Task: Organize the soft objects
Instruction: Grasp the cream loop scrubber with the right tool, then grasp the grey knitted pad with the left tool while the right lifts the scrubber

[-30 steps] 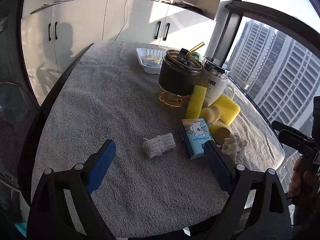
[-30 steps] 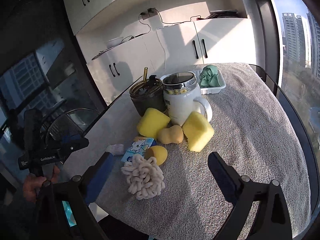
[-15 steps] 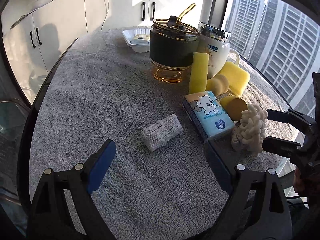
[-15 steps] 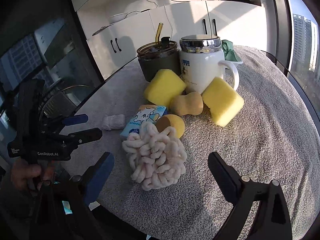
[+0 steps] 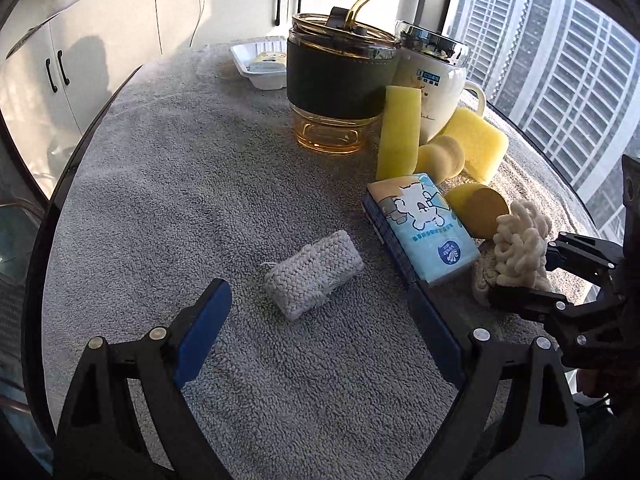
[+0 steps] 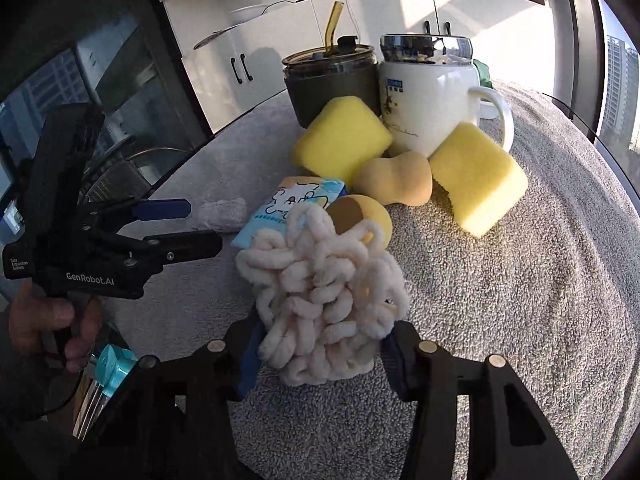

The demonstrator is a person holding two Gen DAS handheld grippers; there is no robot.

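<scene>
The right hand-held gripper (image 6: 320, 354) has the cream chenille scrubber (image 6: 320, 300) between its two pads, and its jaws are closing on it; the pads sit against the loops on both sides near the scrubber's lower end. The scrubber rests on the grey towel-covered tabletop (image 6: 520, 300), touching the round yellow sponge (image 6: 372, 216) and the blue tissue pack (image 6: 296, 200) behind it. It lies straight ahead of this hand-held gripper, its longer side running away from the camera.

The left hand-held gripper (image 5: 320, 332) stands wide open and holds nothing. Just ahead of it, roughly midway between its pads, lies the white knitted pad (image 5: 314, 274), with its long axis slanting across the gap and up toward the right pad. The left hand is plainly the nearer one to it, so I judge a slight wrist turn would square the pads to its short sides.
</scene>
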